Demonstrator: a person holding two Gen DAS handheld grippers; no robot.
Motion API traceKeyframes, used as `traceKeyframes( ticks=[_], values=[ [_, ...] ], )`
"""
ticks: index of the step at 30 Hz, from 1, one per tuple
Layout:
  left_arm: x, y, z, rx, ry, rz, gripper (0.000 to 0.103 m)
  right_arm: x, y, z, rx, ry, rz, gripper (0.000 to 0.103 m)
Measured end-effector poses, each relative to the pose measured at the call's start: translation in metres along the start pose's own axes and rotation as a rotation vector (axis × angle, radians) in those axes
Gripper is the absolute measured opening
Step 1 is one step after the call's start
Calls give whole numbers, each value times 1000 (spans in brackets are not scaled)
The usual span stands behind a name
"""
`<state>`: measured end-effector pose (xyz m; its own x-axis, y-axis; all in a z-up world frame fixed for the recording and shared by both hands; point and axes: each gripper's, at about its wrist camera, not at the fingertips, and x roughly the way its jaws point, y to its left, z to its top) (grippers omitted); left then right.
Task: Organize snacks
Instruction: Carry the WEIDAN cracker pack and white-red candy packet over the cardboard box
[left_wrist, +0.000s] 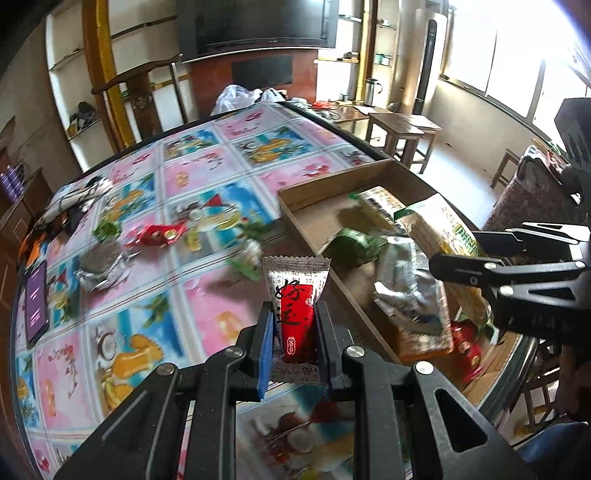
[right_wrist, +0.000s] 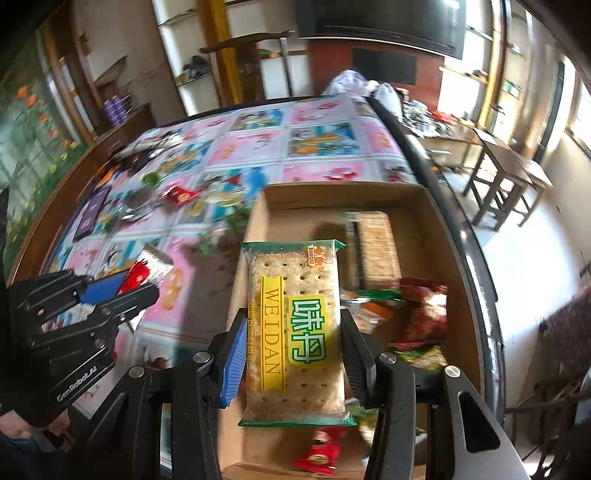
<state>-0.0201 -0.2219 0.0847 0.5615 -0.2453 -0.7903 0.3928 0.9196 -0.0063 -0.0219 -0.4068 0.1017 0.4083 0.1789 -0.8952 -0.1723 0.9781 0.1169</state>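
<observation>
Red-and-white candy packet sits clamped between the two fingers of the left tongs, nearly closed on it, packet upright with its crimped top sticking out past the fingertips. It hangs above the tabletop, just left of the cardboard box wall. Right tongs are part open and gripping a green-edged cracker pack by its long sides, blue pad on the left edge, black finger on the right; the pack runs lengthwise between the fingers and extends past the tips. It is held over the inside of the box, near its left wall. Box lies on the right part of the tabletop and already holds other snacks: a dark red bag, another cracker pack, a small red candy near the bottom. Loose on the flowered cloth to the left: a red wrapped candy, a silver wrapper, green bits, a phone near the edge. Background blurred.
</observation>
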Motion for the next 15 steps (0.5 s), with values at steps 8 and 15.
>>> traceKeyframes(
  ticks=[8,15],
  values=[
    [16,-42,15,68,4,-65,20,0,-49,-8,131,34,-29,50],
    [32,-80,17,136,31,-127,20,-1,-76,-16,174,60,-45,50]
  ],
)
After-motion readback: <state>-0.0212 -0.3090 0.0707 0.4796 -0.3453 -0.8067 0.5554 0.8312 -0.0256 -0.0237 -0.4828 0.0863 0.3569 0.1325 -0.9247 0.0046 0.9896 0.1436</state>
